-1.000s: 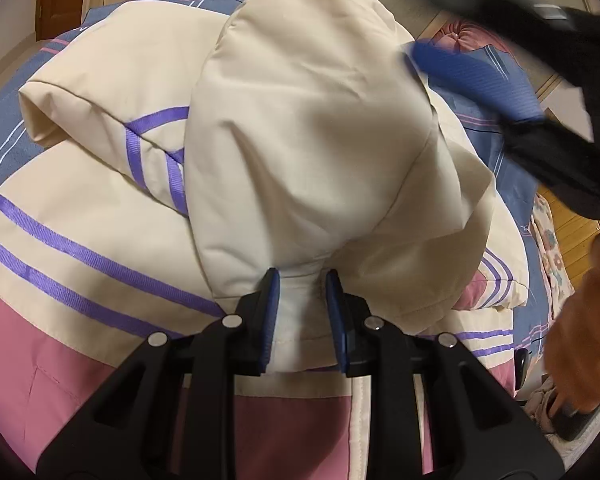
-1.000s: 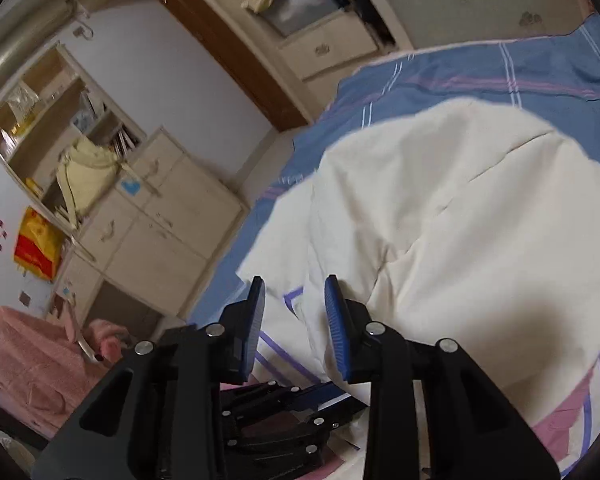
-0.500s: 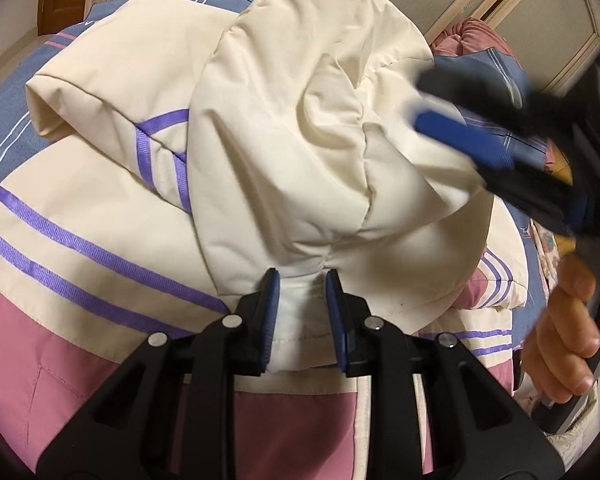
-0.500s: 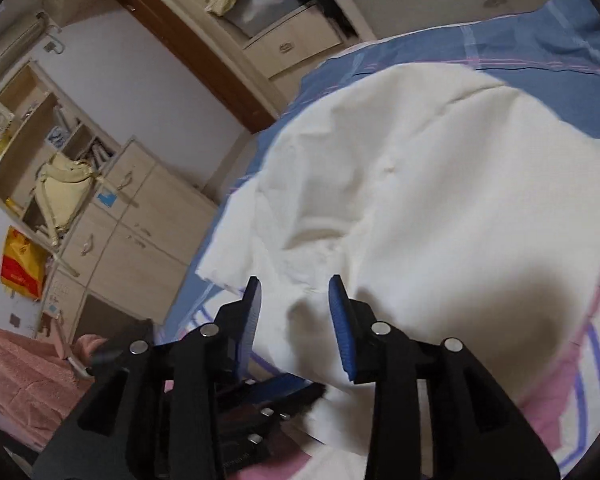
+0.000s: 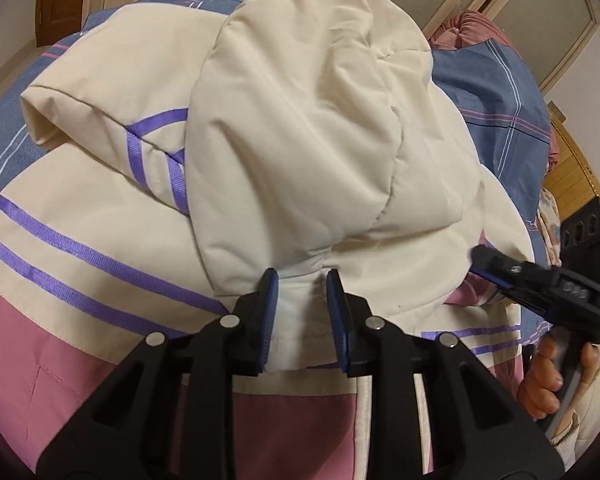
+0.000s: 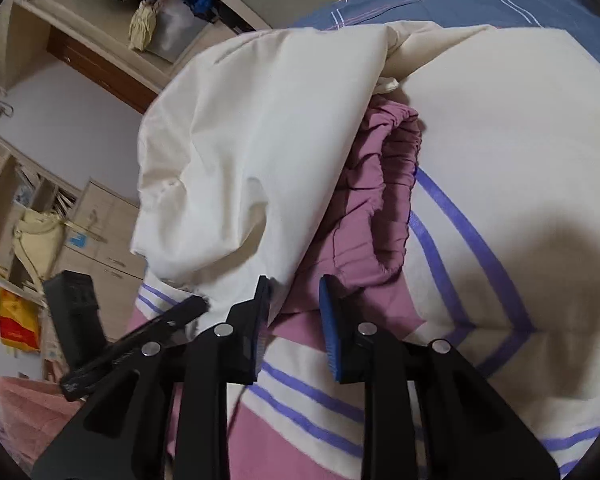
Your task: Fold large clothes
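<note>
Hooded jacket [image 5: 100, 184], cream with purple stripes and pink panels, lies spread on the blue plaid bed sheet [image 5: 496, 92], its hood [image 5: 308, 120] folded over the body. Left hand-held gripper [image 5: 302, 304] pinches the cream fabric at the hood's base. Right hand-held gripper [image 6: 294, 312] stands parted, nothing gripped, beside the pink elastic cuff [image 6: 384, 192].
</note>
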Demonstrator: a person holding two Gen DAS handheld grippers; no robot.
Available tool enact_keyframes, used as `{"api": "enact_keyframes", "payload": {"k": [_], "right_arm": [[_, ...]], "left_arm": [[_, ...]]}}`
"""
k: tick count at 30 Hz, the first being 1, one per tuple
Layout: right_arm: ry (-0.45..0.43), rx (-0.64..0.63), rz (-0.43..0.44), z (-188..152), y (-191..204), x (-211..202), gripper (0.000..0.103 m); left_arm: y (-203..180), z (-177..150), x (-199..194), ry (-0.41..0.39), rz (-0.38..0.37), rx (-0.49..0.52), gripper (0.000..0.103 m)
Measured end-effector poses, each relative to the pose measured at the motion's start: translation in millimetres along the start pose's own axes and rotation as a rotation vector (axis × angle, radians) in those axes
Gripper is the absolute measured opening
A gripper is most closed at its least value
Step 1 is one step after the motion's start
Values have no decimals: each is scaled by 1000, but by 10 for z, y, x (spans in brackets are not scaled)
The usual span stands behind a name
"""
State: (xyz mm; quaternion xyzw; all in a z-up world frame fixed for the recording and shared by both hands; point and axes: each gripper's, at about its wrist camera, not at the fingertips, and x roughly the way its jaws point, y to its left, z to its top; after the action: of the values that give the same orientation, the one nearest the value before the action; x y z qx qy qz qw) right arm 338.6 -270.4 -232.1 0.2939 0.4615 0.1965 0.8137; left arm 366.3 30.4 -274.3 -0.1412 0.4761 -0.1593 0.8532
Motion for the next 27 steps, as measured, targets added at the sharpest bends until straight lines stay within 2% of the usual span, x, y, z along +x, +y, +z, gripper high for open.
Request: {"api": "enact_keyframes", "payload": {"k": [1,2,4,6,8,12,17,18,19,20,21,22,25,27], "right_arm": [[-28,3,36,-36,7,-103,27],[-42,2,35,-64,-41,-195,31],[-31,11,-37,-143,-113,-262,34],[-10,19,-97,-198,-238,-266,34],[-7,10,-157,-220,-354,-214,34],[-26,35,-178,-105,-586,-22,34],[-39,-34,-259,-49,-505,7,36],[-41,-57,-268,-86,-448,-22,40],[-46,-82,-257,-158,-383,-95,54],[-53,-95,-246,-226,-312,-160,76],[-69,-108,-240,-311,-242,-243,85],[-95,-122,-233,-413,-188,-363,89],[-113,-180,-195,-809,21,-693,89],[-103,-227,-199,-1125,83,-822,89]], "left_arm": [[-16,5,-8,-2,0,5,29],[-4,-8,-33,-2,-10,7,32],[-18,0,-25,3,-34,4,40],[-10,-11,-9,5,-25,7,40],[-54,-10,20,2,-1,23,40],[-166,-9,79,-21,59,70,40],[-269,-7,91,-51,126,117,44],[-294,-8,65,-56,132,124,47],[-318,-12,21,-64,134,132,52],[-343,-26,-62,-74,133,146,56],[-391,-29,-127,-88,149,157,72],[-411,-52,-253,-125,203,175,90],[-427,-132,-580,-213,340,230,93],[-351,-259,-802,-235,342,207,93]]}}
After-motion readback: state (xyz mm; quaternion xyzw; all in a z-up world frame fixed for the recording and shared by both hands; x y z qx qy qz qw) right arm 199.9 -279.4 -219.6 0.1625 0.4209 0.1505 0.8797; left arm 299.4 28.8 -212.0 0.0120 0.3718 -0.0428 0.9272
